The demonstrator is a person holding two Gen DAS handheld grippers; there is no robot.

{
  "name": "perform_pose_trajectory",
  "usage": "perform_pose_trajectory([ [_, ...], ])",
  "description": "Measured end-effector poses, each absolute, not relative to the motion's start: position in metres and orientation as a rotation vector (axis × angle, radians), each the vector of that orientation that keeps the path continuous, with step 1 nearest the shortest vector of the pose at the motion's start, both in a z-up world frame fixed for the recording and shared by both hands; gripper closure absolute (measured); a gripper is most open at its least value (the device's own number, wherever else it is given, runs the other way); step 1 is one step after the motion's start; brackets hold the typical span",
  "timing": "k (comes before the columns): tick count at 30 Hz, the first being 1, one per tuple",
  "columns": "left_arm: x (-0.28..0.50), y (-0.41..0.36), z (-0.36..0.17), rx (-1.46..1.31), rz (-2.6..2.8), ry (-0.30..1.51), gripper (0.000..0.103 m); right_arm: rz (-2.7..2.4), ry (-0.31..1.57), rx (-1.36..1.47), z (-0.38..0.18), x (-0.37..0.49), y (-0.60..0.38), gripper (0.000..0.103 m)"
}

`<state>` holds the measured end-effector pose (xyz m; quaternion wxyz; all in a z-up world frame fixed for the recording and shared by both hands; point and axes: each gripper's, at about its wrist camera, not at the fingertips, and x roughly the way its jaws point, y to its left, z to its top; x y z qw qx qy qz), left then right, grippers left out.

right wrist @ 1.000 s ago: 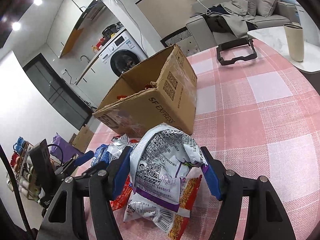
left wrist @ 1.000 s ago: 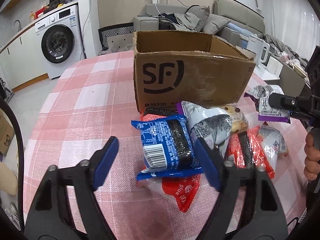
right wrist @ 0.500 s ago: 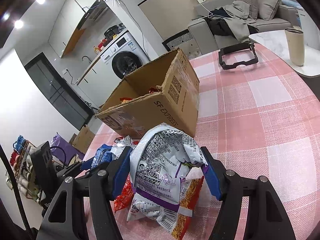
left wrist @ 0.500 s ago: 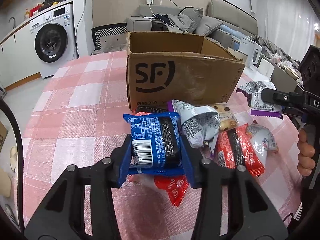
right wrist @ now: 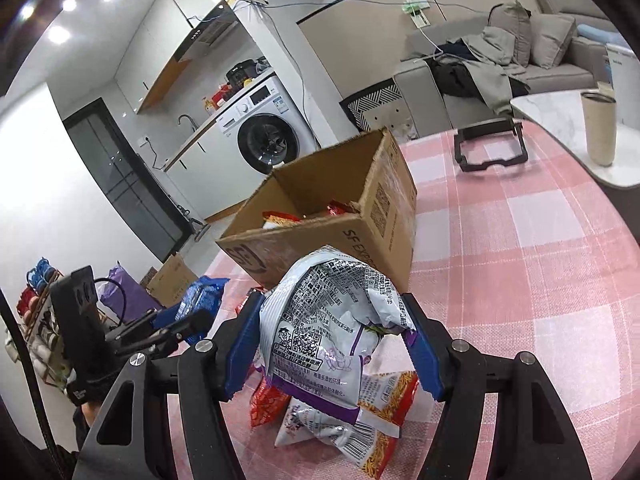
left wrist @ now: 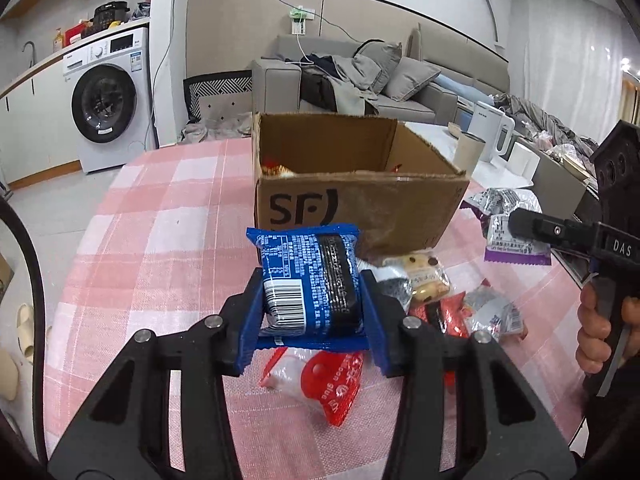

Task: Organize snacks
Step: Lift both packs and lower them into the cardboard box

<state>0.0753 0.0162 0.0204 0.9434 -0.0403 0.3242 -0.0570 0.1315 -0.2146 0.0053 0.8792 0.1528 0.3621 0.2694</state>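
My left gripper is shut on a blue snack pack and holds it above the table, in front of the open SF cardboard box. My right gripper is shut on a silver and purple snack bag, held above other packs, near the box. The box holds a few snacks. In the left wrist view the right gripper shows at the right with its bag. Loose snacks lie on the pink checked tablecloth.
A red and white pack lies under my left gripper. Orange and red packs lie under my right. A black frame sits at the table's far side. A beige cup stands on a white side table. A washing machine and sofa stand behind.
My left gripper closed on the blue pack and lifted it off the pile. My right gripper rose with the silver bag, so the inside of the box now shows.
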Motion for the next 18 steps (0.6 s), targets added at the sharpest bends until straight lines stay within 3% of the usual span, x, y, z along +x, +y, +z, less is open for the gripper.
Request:
perform_pose_trajectory([
  [18,0.109,0.004,0.071,-0.046,-0.154,0.592,0.061,0.592,0.669,0.250,0.051,0.143,-0.193,0.035],
])
